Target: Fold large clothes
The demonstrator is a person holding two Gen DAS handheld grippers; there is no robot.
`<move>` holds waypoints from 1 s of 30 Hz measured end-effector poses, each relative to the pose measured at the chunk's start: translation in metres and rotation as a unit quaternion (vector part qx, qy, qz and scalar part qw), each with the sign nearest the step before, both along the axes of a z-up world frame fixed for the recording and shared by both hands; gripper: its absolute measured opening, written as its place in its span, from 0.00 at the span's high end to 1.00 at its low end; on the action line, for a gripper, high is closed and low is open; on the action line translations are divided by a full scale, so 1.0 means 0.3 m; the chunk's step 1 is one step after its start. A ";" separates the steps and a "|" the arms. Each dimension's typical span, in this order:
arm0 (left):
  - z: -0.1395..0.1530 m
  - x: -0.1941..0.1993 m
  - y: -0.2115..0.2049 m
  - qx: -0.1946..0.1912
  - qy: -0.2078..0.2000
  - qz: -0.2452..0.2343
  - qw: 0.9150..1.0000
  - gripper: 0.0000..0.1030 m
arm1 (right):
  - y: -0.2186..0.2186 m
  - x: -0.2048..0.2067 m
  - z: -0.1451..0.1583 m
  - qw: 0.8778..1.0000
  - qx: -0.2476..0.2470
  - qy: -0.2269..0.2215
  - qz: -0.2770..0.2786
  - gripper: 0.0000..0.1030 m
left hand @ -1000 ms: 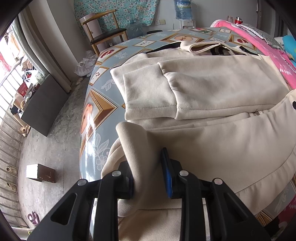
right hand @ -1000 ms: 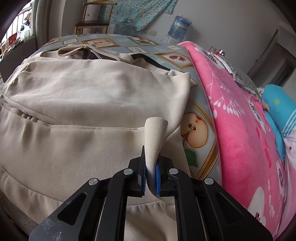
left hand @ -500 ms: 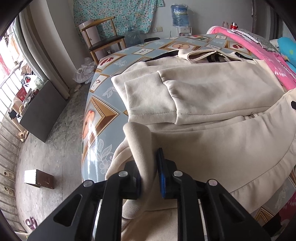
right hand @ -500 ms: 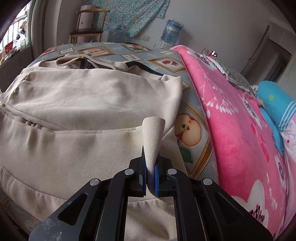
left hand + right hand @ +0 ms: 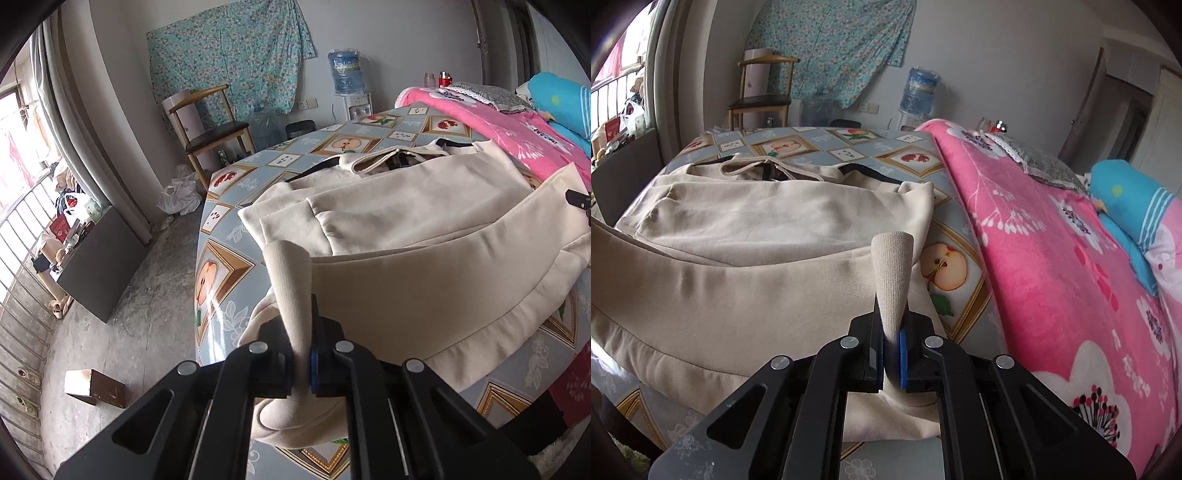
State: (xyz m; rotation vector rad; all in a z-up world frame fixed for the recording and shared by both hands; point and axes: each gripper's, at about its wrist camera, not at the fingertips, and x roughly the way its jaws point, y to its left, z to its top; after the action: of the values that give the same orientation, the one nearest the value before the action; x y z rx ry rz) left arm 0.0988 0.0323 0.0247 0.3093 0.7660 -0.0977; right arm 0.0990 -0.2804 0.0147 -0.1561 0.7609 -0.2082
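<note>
A large beige jacket (image 5: pixel 413 206) lies spread on a table with a fruit-patterned cloth (image 5: pixel 221 266), sleeves folded across its front. My left gripper (image 5: pixel 303 354) is closing its jaws on the left corner of the ribbed hem (image 5: pixel 291 273), and the pads press on the cloth. In the right wrist view the jacket (image 5: pixel 757 221) fills the left half. My right gripper (image 5: pixel 893 350) is shut on the right hem corner (image 5: pixel 892 266). Both corners are raised, and the hem band (image 5: pixel 424 295) stretches between them above the table (image 5: pixel 945 266).
A pink flowered blanket (image 5: pixel 1052 277) and a blue pillow (image 5: pixel 1126 199) lie along the table's right side. A wooden chair (image 5: pixel 210 125) and a water dispenser (image 5: pixel 347 70) stand by the far wall. A dark cabinet (image 5: pixel 99 258) and a small box (image 5: pixel 92 387) sit on the floor at left.
The left jaws closed onto the hem corner. Both grippers rose and carried the hem up and toward the far side, so it now covers more of the jacket's lower part.
</note>
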 end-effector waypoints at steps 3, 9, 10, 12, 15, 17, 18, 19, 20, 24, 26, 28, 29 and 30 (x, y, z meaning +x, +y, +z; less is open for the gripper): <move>0.038 -0.065 0.014 -0.012 -0.024 -0.003 1.000 0.94 | -0.006 -0.060 0.043 1.000 0.006 -0.021 -0.010 0.95; 0.131 -0.105 0.035 -0.039 -0.061 0.000 0.997 0.94 | -0.037 -0.119 0.137 0.998 0.020 -0.062 -0.024 0.95; 0.149 -0.095 0.032 -0.038 -0.068 -0.001 0.997 0.94 | -0.041 -0.112 0.155 0.997 0.020 -0.069 -0.022 0.95; 0.186 -0.065 0.018 -0.035 -0.086 -0.006 0.996 0.94 | -0.048 -0.085 0.184 0.996 0.019 -0.084 -0.018 0.95; 0.237 0.008 -0.005 -0.035 -0.108 -0.013 0.993 0.94 | -0.056 -0.004 0.225 0.995 0.014 -0.102 -0.008 0.95; 0.260 0.077 -0.019 -0.037 -0.119 -0.015 0.992 0.94 | -0.059 0.073 0.248 0.994 0.008 -0.112 0.001 0.95; 0.268 0.121 -0.028 -0.036 -0.123 -0.015 0.992 0.94 | -0.062 0.117 0.258 0.993 0.008 -0.116 0.006 0.95; 0.274 0.167 -0.038 -0.034 -0.127 -0.016 0.991 0.94 | -0.070 0.168 0.266 0.993 0.011 -0.118 0.011 0.95; 0.278 0.211 -0.050 -0.032 -0.130 -0.018 0.991 0.94 | -0.079 0.224 0.273 0.993 0.015 -0.120 0.016 0.95; 0.287 0.473 -0.041 -0.037 -0.115 -0.020 0.993 0.94 | -0.111 0.482 0.281 0.993 0.030 -0.113 0.028 0.95; 0.276 0.619 -0.038 -0.039 -0.100 -0.017 0.994 0.94 | -0.124 0.624 0.260 0.994 0.040 -0.100 0.033 0.95; 0.230 0.774 -0.041 -0.037 -0.065 -0.016 0.997 0.94 | -0.135 0.761 0.216 0.995 0.045 -0.078 0.034 0.95; 0.196 0.847 -0.043 -0.040 -0.043 -0.012 0.998 0.94 | -0.141 0.813 0.183 0.996 0.049 -0.064 0.033 0.95; 0.146 0.920 -0.044 -0.041 -0.011 -0.007 0.999 0.94 | -0.143 0.867 0.141 0.997 0.047 -0.046 0.031 0.95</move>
State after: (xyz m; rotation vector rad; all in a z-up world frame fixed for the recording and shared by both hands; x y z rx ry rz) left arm 0.3749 0.0192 0.0684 0.2386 0.7358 -0.1387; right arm 0.3591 -0.3231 0.0569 -0.0798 0.6723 -0.1189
